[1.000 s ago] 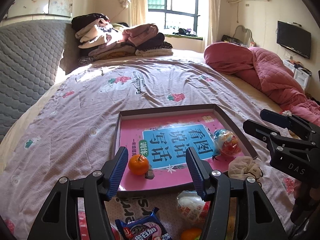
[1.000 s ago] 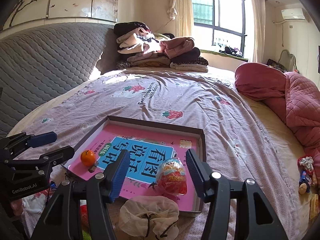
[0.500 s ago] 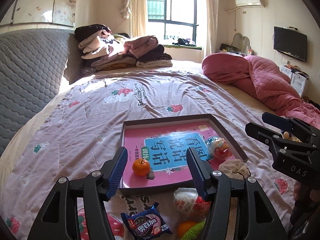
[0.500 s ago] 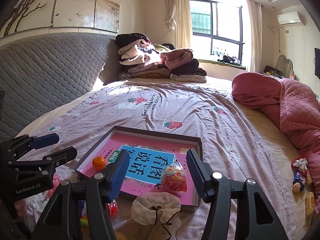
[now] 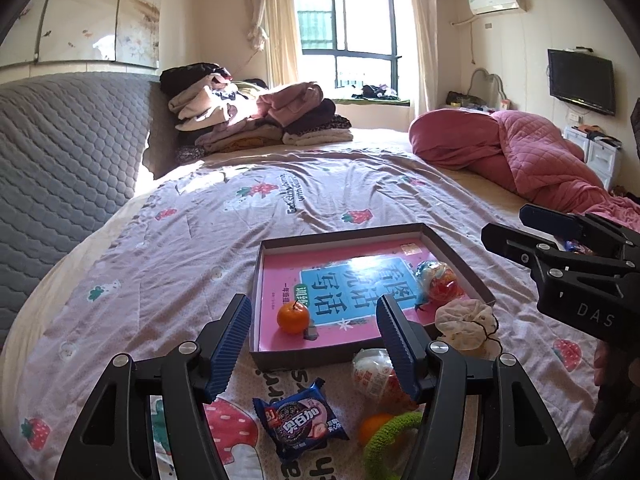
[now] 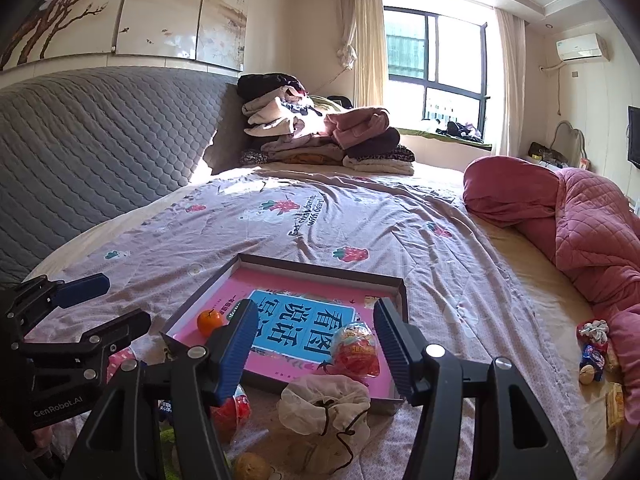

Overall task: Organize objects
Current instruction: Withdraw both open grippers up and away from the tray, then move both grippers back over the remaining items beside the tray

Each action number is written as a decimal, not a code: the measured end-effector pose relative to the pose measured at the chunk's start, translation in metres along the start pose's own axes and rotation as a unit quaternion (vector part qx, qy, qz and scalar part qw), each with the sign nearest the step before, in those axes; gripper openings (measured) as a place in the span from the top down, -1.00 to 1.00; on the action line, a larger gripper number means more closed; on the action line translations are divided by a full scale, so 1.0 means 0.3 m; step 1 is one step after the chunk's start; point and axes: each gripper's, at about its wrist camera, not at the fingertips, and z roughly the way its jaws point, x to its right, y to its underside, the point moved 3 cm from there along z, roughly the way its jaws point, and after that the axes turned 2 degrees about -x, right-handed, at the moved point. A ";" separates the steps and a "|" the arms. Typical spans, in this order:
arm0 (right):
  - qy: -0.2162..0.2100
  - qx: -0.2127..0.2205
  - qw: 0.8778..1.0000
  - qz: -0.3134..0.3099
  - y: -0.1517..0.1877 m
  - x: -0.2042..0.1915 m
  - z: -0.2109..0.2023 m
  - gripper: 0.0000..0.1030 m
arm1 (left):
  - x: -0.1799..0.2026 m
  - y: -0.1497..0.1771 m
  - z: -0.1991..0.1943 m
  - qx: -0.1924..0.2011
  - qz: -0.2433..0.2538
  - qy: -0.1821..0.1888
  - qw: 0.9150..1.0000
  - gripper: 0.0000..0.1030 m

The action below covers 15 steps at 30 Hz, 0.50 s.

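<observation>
A shallow brown box (image 5: 340, 234) (image 6: 320, 270) with a pink book in its bottom lies on the bed. In it are a tangerine (image 5: 293, 317) (image 6: 209, 321) and a red snack bag (image 5: 438, 285) (image 6: 356, 350). Before the box lie a blue biscuit packet (image 5: 302, 424), a white and red packet (image 5: 370, 372), an orange (image 5: 372, 426) under a green ring (image 5: 390, 434), and a white drawstring pouch (image 5: 466, 322) (image 6: 324, 402). My left gripper (image 5: 314, 344) is open and empty above the near items. My right gripper (image 6: 314, 342) is open and empty above the pouch.
A pink quilt (image 5: 520, 152) is heaped at the right. Folded clothes (image 5: 256, 116) are stacked by the grey headboard (image 5: 60, 160). Small snacks (image 6: 596, 354) lie at the bed's right side. A brown round item (image 6: 250, 466) lies at the right wrist view's bottom.
Both grippers have drawn back and risen from the box. More of the near items now show in front of it. Both stay open.
</observation>
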 end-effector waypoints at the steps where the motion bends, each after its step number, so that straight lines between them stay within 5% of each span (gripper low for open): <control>1: 0.000 0.001 1.000 0.001 0.000 -0.002 -0.006 -0.15 | 0.001 0.005 -0.005 -0.001 -0.001 0.000 1.000 -0.29; 15: 0.003 0.015 1.000 -0.007 0.020 -0.023 -0.064 -0.16 | 0.027 0.078 -0.047 -0.015 -0.004 0.010 1.000 -0.29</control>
